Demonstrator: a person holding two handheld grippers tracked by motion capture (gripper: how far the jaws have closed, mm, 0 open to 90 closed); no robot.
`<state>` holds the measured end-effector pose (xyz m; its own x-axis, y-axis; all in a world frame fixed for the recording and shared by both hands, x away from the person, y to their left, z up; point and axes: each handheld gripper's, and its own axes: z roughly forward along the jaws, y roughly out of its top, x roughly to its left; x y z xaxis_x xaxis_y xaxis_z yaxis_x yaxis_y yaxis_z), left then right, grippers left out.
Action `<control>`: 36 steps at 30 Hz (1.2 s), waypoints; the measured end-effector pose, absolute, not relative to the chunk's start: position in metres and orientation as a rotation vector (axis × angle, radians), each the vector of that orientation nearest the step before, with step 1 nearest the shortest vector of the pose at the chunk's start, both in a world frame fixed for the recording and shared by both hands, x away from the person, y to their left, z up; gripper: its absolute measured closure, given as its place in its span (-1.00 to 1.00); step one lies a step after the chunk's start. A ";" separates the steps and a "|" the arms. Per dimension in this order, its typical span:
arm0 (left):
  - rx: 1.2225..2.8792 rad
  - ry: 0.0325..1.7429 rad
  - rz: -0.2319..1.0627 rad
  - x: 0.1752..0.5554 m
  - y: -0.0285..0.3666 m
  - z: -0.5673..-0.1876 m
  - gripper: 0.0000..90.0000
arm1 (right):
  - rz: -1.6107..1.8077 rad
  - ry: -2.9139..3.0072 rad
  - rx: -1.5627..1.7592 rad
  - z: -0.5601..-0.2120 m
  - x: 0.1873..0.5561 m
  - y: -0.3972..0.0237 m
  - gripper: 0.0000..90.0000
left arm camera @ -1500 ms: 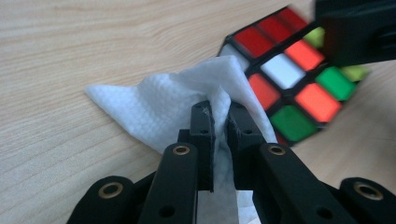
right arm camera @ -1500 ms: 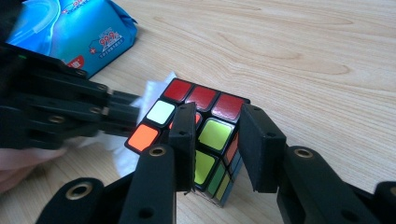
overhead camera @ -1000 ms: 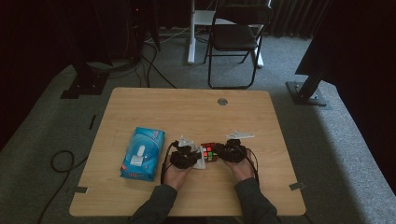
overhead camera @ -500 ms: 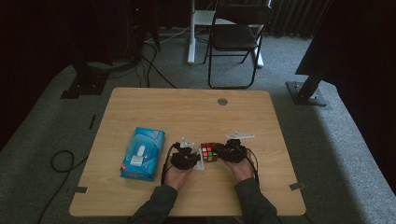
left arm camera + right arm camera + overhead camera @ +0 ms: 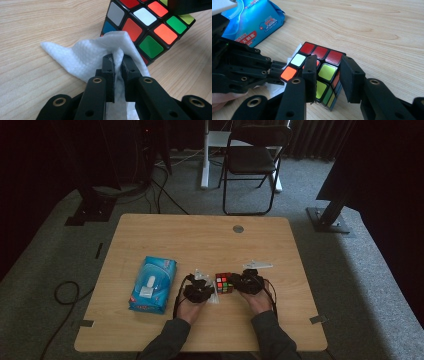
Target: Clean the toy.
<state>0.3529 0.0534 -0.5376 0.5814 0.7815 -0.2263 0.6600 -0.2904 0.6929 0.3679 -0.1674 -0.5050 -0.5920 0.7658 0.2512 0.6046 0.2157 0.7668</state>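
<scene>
A Rubik's cube (image 5: 224, 282) rests on the wooden table (image 5: 200, 240), near its front edge, between my two grippers. My right gripper (image 5: 248, 282) is shut on the cube (image 5: 322, 70); its jaws clamp the near corner from both sides (image 5: 329, 75). My left gripper (image 5: 197, 290) is shut on a white wipe (image 5: 82, 57), its jaws pinching the bunched cloth (image 5: 118, 61). The wipe touches the cube's side (image 5: 147, 27), close to a blue and a red sticker. In the right gripper view the left gripper (image 5: 249, 70) comes in from the left, up against the cube.
A blue pack of wet wipes (image 5: 152, 285) lies left of the hands, also in the right gripper view (image 5: 252, 22). A round metal grommet (image 5: 238, 228) sits in the table's far middle. A folding chair (image 5: 252, 160) stands beyond the table. Bare wood stretches behind the cube.
</scene>
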 end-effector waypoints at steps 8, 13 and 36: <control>1.959 1.169 0.262 0.357 0.077 -0.514 0.83 | 1.305 2.320 1.316 -0.504 0.370 -0.168 0.41; 1.925 1.172 0.286 0.360 0.090 -0.503 0.82 | 1.226 2.296 1.331 -0.500 0.371 -0.165 0.05; 1.911 1.186 0.270 0.363 0.098 -0.505 0.80 | 1.144 2.281 1.319 -0.498 0.370 -0.143 -0.15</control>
<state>0.3626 0.0982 -0.5050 0.5270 0.8162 -0.2369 0.6328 -0.1908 0.7504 0.3698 -0.1431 -0.4983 -0.5500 0.8219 0.1482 0.6103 0.2743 0.7432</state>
